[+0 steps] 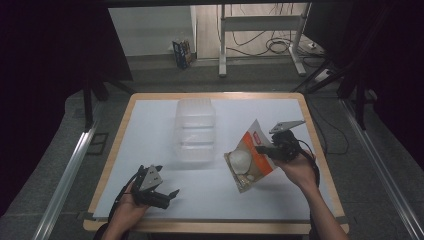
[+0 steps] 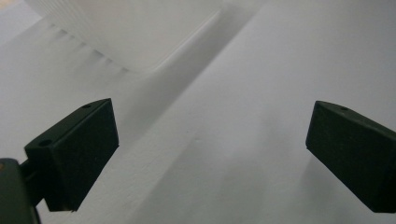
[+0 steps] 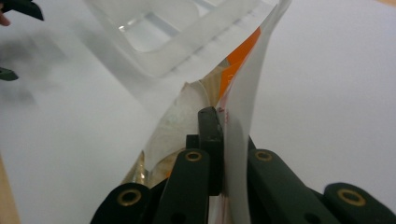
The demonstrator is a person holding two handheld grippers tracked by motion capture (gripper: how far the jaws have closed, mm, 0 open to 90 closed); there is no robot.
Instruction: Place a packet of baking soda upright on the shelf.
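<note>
A person works at a white-topped desk [image 1: 150, 125] with a wooden rim, a two-jaw gripper in each hand. The right gripper [image 1: 263, 149], held over the right half of the desk, has its fingers [image 3: 211, 135] pressed together on the edge of a pouch [image 1: 250, 155], an orange-and-white packet with a clear window showing something pale and round inside. The pouch hangs tilted from the grip, its lower corner toward the near edge; whether that corner touches the desk cannot be told. In the right gripper view the pouch's [image 3: 238, 107] white edge runs up between the closed jaws, with orange print visible behind it.

A clear plastic container [image 1: 195, 129] stands open in the middle of the desk, just left of the pouch and apart from it. The same container [image 3: 177, 32] shows beyond the pouch in the right gripper view.

The left gripper [image 1: 170, 196] rests low near the front-left of the desk in the person's left hand [image 1: 131, 202], well apart from the container and the pouch. Its fingers [image 2: 74, 154] are spread wide with nothing between them, only bare white surface. In the left gripper view a corner of the container [image 2: 130, 28] sits ahead at upper left.

Beyond the desk lie a grey floor, metal stand legs [image 1: 222, 45] and loose cables [image 1: 280, 45].
</note>
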